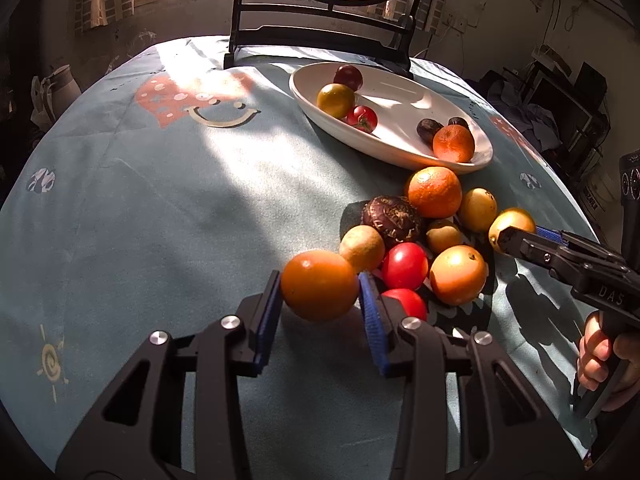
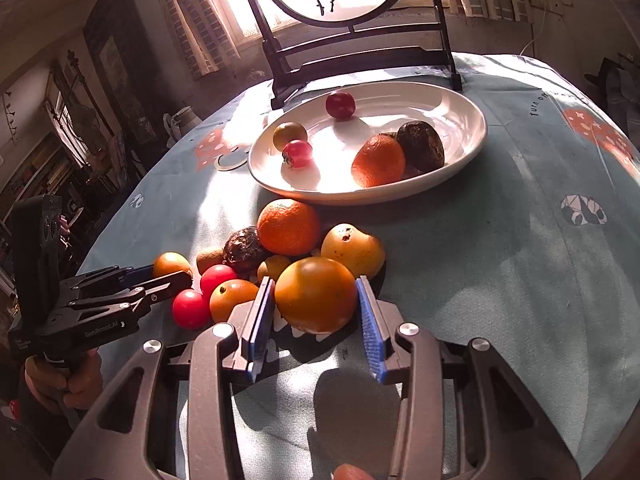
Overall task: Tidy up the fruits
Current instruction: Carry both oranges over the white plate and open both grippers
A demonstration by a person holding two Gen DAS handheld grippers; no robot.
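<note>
Fruits (image 1: 416, 240) heaped on tablecloth (image 1: 160, 208), with one orange (image 1: 319, 285) at near left edge of heap pinched between blue pads of left gripper (image 1: 320, 312), jaws narrow around it; a second, darker orange fruit (image 2: 316, 295) at right edge of heap gripped likewise between pads of right gripper (image 2: 316, 320). Both held low at the cloth; contact underneath not discernible. White oval plate (image 2: 460, 120), already carrying several fruits, beyond heap toward wooden stand (image 2: 360, 60): up and forward from both jaws, apparently nearer right gripper, bare patch near plate middle.
</note>
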